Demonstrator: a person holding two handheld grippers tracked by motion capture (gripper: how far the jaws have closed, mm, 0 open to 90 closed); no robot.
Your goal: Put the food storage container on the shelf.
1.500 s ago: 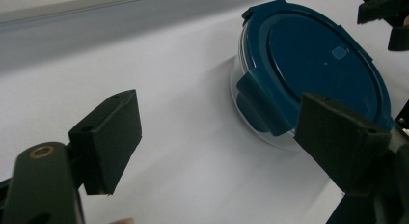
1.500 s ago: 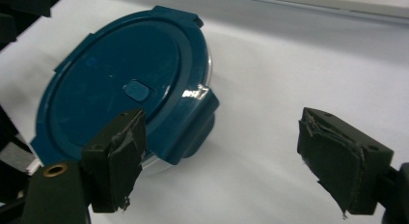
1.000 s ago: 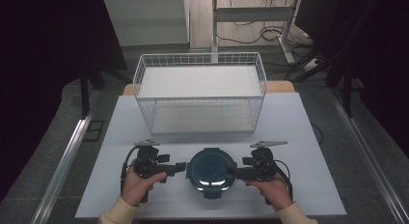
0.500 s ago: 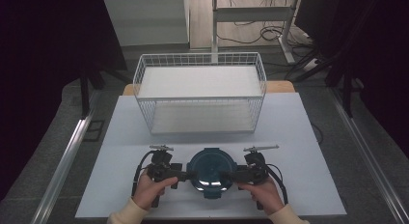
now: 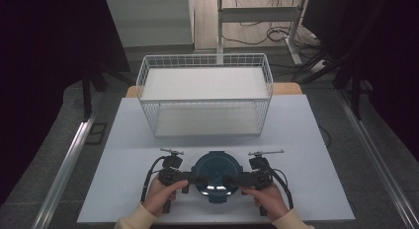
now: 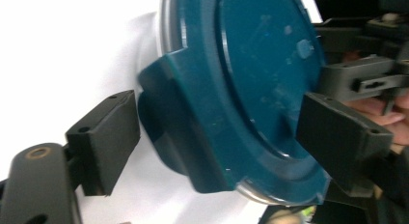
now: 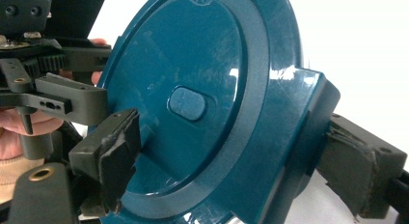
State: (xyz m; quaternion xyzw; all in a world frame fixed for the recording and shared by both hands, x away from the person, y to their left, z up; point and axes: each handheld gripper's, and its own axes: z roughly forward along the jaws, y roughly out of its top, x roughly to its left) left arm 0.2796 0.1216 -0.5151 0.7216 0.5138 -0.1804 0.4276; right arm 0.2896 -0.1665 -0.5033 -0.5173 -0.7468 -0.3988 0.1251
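Resting near the front edge of the white tabletop (image 5: pixel 296 140), a round dark teal lid (image 5: pixel 216 175) sits between the two claws, its glossy top catching light. The left claw (image 5: pixel 195 179) comes in from the left, its jaws spread on either side of a square tab (image 6: pixel 193 137) on the lid's rim; in the left gripper view one black jaw sits just beside the tab and the other lies over the lid's face, and I cannot tell whether either presses it. The right claw (image 5: pixel 231 180) reaches from the right, jaws spread around the opposite tab (image 7: pixel 299 137), with the far padded jaw touching the tab's outer side and the near one over the lid's recessed face. A hand (image 5: pixel 159 195) holds the left one, another hand (image 5: pixel 269 198) the right. Farther back, a white wire basket (image 5: pixel 205 98) stands on the tabletop, well apart from the lid.
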